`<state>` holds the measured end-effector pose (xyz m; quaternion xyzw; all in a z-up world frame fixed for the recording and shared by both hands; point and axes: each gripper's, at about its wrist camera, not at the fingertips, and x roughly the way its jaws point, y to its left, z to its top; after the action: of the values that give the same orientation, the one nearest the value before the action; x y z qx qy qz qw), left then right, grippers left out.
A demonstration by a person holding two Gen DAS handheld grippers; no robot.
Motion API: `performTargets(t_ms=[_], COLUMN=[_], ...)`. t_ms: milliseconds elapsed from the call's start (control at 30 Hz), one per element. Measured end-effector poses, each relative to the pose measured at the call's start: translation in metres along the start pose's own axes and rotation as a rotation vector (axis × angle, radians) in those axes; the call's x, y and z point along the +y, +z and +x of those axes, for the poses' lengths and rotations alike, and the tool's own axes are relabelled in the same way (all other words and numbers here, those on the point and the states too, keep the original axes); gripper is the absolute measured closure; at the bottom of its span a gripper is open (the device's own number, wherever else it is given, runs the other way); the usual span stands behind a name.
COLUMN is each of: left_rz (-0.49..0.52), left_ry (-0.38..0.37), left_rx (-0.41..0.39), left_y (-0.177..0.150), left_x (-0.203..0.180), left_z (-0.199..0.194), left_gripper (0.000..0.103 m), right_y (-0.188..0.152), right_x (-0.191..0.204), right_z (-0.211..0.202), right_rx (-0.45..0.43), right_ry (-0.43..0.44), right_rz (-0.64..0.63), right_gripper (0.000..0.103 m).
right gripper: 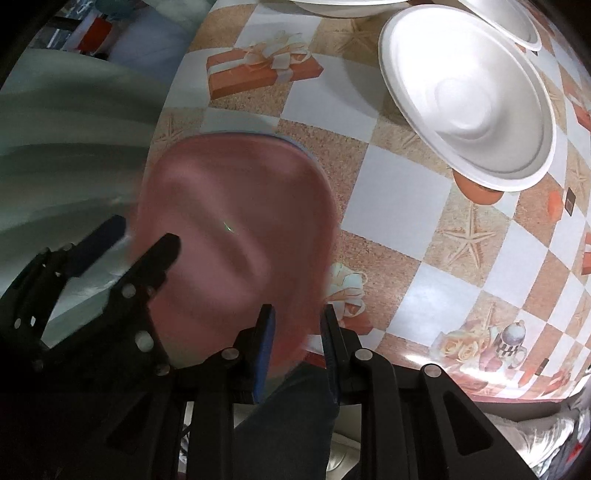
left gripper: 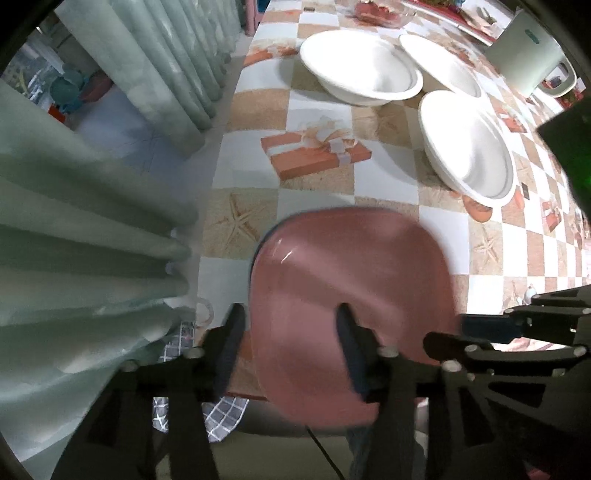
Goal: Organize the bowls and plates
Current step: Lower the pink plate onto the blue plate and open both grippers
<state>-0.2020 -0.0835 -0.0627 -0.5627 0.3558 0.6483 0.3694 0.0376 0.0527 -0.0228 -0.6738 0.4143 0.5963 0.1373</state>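
Note:
A pink rounded-square plate (left gripper: 343, 291) is held above the near edge of the checkered table (left gripper: 321, 118); it is blurred in both views, and a bluish rim shows under its far edge. My left gripper (left gripper: 291, 332) straddles its left edge, one finger under it and one over it. My right gripper (right gripper: 297, 332) straddles its right edge (right gripper: 236, 236); neither grip can be judged. Three white bowls stand beyond: a near one (left gripper: 469, 147) that is also in the right wrist view (right gripper: 469, 96), and two farther ones (left gripper: 362, 66) (left gripper: 439, 62).
Pale green curtains (left gripper: 92, 221) hang close along the table's left side. A white appliance with a handle (left gripper: 528, 55) and a glass dish (left gripper: 380, 11) stand at the table's far end. A checked cloth (left gripper: 218, 417) lies below the table's near edge.

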Motion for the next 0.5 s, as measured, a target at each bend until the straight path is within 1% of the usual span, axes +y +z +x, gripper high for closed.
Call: performTargets(t_ms=[33, 67, 100, 133, 167, 200, 233, 333, 500], left_rz=[0.001, -0.001, -0.009, -0.026, -0.037, -0.056, -0.071, -0.09, -0.047], left_ry=[0.009, 0.01, 0.003, -0.005, -0.008, -0.021, -0.033, -0.052, -0.082], left_rx=[-0.01, -0.016, -0.017, -0.019, -0.02, -0.021, -0.024, -0.031, -0.036], left_y=[0.0, 0.0, 0.0, 0.001, 0.001, 0.002, 0.003, 0.007, 0.02], left_x=[0.0, 0.001, 0.003, 0.006, 0.008, 0.012, 0.015, 0.019, 0.002], left_z=[-0.001, -0.002, -0.002, -0.003, -0.004, -0.007, -0.009, -0.013, -0.021], left_gripper=[0.036, 0.033, 0.029, 0.029, 0.029, 0.028, 0.026, 0.025, 0.025], right_y=[0.001, 0.001, 0.001, -0.001, -0.001, -0.002, -0.004, -0.011, -0.025], right_x=[-0.002, -0.005, -0.01, -0.016, -0.021, -0.025, -0.031, -0.047, -0.085], right_z=[0.001, 0.001, 0.003, 0.003, 0.001, -0.002, -0.007, -0.02, -0.036], right_rx=[0.001, 0.003, 0.003, 0.001, -0.007, -0.018, -0.036, -0.076, -0.121], right_ry=[0.0, 0.004, 0.011, 0.013, 0.005, 0.005, 0.013, 0.027, 0.054], right_rz=[0.002, 0.008, 0.021, 0.032, 0.04, 0.047, 0.056, 0.083, 0.186], right_gripper=[0.076, 0.076, 0.07, 0.053, 0.043, 0.026, 0.023, 0.023, 0.023])
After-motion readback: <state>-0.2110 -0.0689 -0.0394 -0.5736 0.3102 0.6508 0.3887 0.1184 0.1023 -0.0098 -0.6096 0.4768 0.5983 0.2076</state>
